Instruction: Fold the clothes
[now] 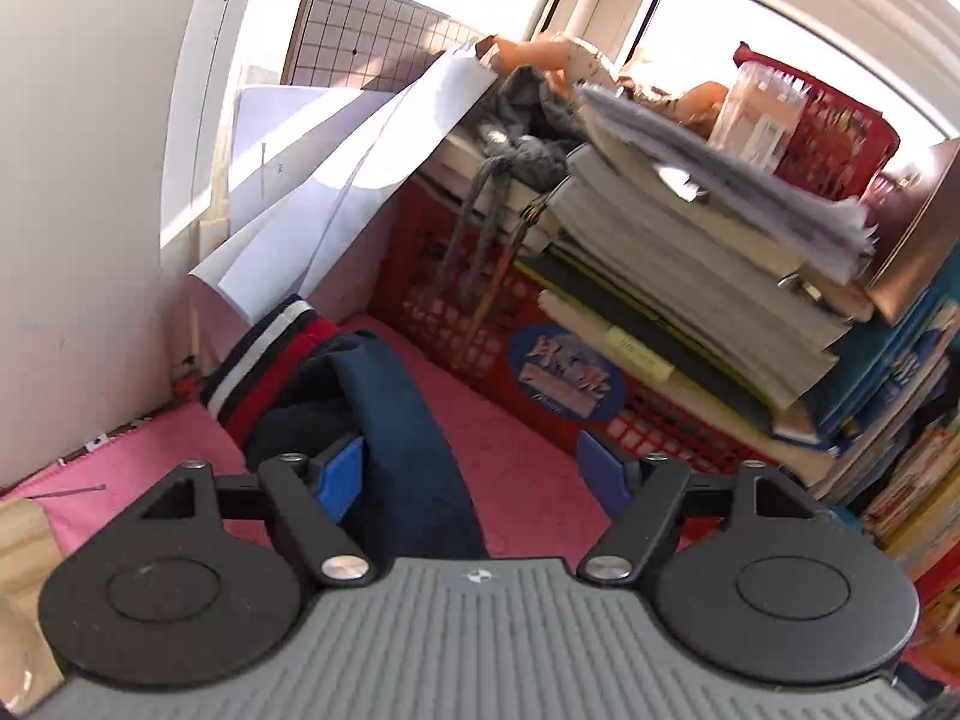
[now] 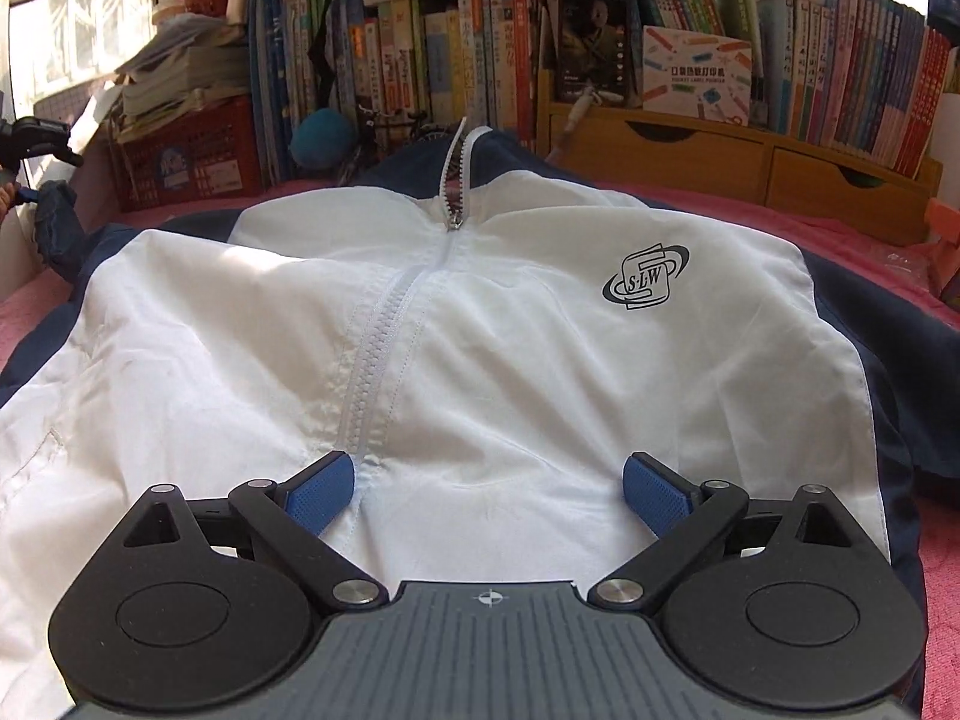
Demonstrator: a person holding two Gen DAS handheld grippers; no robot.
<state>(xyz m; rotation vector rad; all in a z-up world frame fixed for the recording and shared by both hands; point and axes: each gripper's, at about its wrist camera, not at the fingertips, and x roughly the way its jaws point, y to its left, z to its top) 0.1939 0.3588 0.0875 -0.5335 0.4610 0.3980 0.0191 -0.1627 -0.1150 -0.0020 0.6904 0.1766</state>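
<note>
The white-and-navy zip jacket (image 2: 480, 324) lay front-up across the pink bedcover (image 2: 900, 252), its collar pointing toward the bookshelf (image 2: 420, 48) and its white zipper (image 2: 384, 348) closed up to just below the collar. A dark printed crest (image 2: 645, 276) sat on the chest panel to the right of the zipper.

The right gripper (image 2: 486, 495) was low over the lower front of the jacket with its jaws spread wide, the blue pads (image 2: 318, 495) standing well apart on either side of the white cloth; the left-hand pad was just beside the zipper line (whether it pressed on the fabric could not be told).

The left gripper (image 1: 474, 474) was at the jacket's navy sleeve (image 1: 408, 438), near the striped red, white and navy cuff (image 1: 264, 354). Its jaws were also spread apart, and the sleeve ran up between them, close against the left-hand pad and clear of the right-hand one. Nothing was pinched.

Beyond the sleeve a red plastic crate (image 1: 492, 324) stood on the bedcover, bearing a leaning stack of books and papers (image 1: 690, 240) with a grey knitted item (image 1: 528, 132) hanging over its edge. Large white paper sheets (image 1: 336, 180) leaned in the corner by the window.
</note>
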